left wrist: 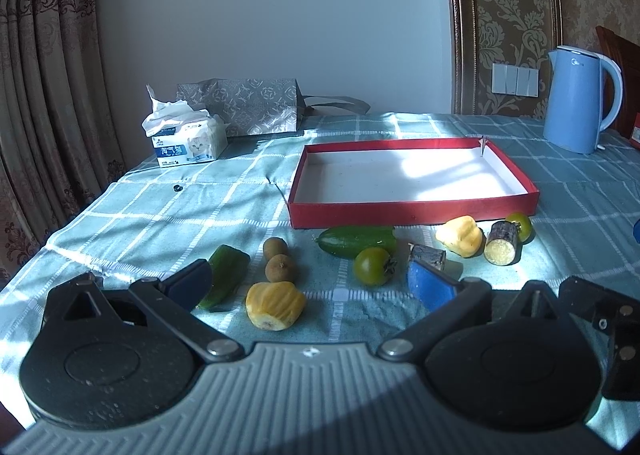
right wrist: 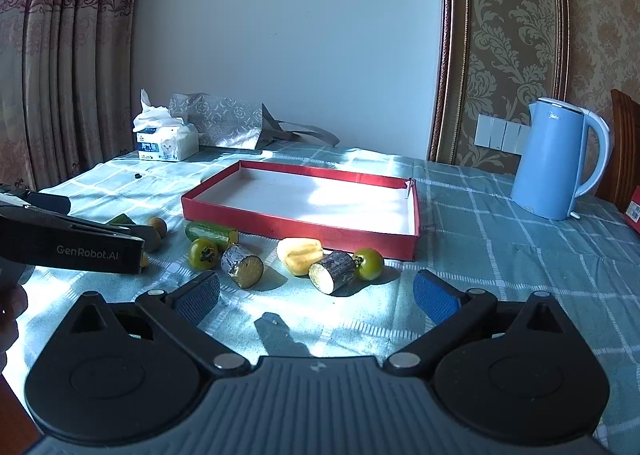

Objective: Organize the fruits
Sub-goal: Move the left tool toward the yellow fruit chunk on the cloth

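Observation:
A shallow red box with a white, bare floor lies mid-table. Produce lies in a row along its near side. My left gripper hovers open and holds nothing. A yellow pepper piece, two longans and a green tomato lie between its fingers, and a cucumber just beyond. My right gripper is open too, low over the cloth. Ahead of it lie two sugarcane chunks, a yellow pepper and a second green tomato.
A blue kettle stands at the back right. A tissue pack and a grey patterned bag sit at the back left by the wall. The left gripper's housing juts in from the left edge. A green pepper strip lies by the left finger.

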The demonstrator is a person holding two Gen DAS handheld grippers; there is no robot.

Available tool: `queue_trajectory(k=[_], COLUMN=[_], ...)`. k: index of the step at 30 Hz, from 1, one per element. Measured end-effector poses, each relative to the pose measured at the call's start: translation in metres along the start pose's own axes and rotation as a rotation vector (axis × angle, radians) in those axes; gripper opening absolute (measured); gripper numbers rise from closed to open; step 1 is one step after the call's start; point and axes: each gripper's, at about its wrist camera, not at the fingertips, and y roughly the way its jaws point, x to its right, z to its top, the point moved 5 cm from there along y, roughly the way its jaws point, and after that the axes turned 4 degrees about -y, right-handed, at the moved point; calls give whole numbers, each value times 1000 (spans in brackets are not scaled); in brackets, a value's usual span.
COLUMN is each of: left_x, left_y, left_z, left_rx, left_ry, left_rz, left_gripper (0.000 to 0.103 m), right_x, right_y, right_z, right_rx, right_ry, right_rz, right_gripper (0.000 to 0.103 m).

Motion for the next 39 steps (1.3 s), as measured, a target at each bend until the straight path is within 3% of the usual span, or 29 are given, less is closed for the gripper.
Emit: queue_trajectory(k=[39], left_x=[-11], left_y=[-2], left_z=[-8], left_rx=[-14], left_ry=[-7], left_rz=[-16], left_gripper=[103], right_x=[-13], right_y=[-2], right_z=[3], right_rx=[21], right_ry=[-62], right_rz=[-18], right_gripper=[103])
